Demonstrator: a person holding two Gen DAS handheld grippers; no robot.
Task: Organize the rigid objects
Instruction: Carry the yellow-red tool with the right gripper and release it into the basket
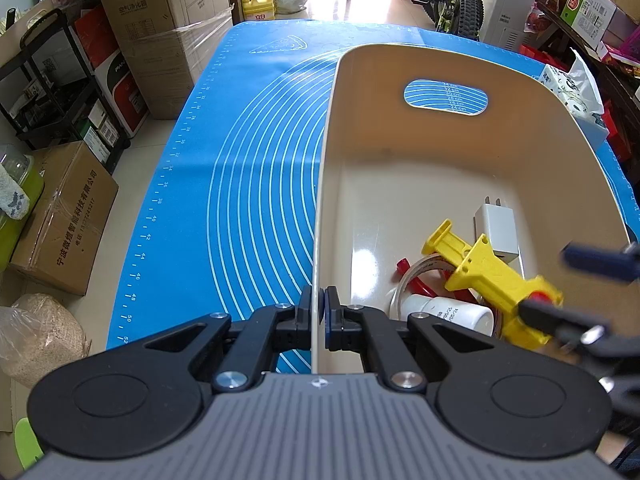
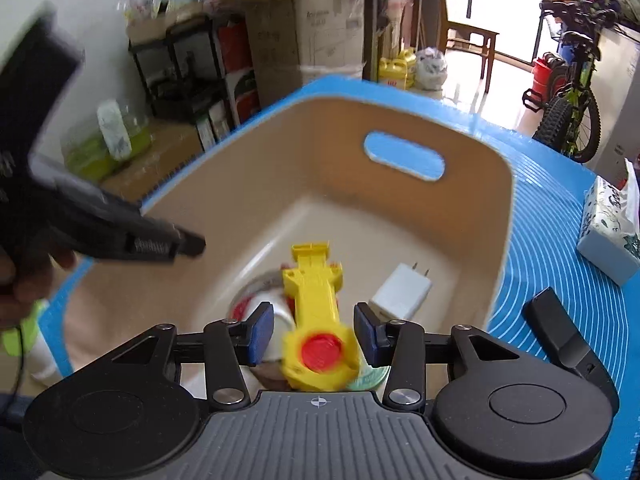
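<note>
A beige bin point(image 1: 400, 184) with a handle slot stands on the blue mat point(image 1: 248, 184). My left gripper point(image 1: 319, 312) is shut on the bin's near-left wall, one pad inside and one outside. In the bin lie a white charger point(image 1: 496, 232), a white pipe fitting point(image 1: 452, 312), a red piece point(image 1: 402, 266) and a tape roll. A yellow toy point(image 2: 316, 300) with a red cap sits tilted over them, between the pads of my right gripper point(image 2: 314, 336). A gap shows on each side of the toy, so that gripper is open. The left gripper point(image 2: 188, 246) appears blurred at the bin point(image 2: 280, 152) rim.
A tissue box point(image 2: 612, 232) stands on the mat to the right of the bin. Stacked cardboard boxes point(image 1: 60, 220) and a black shelf line the floor on the left. A bicycle point(image 1: 456, 0) is parked beyond the table's far end.
</note>
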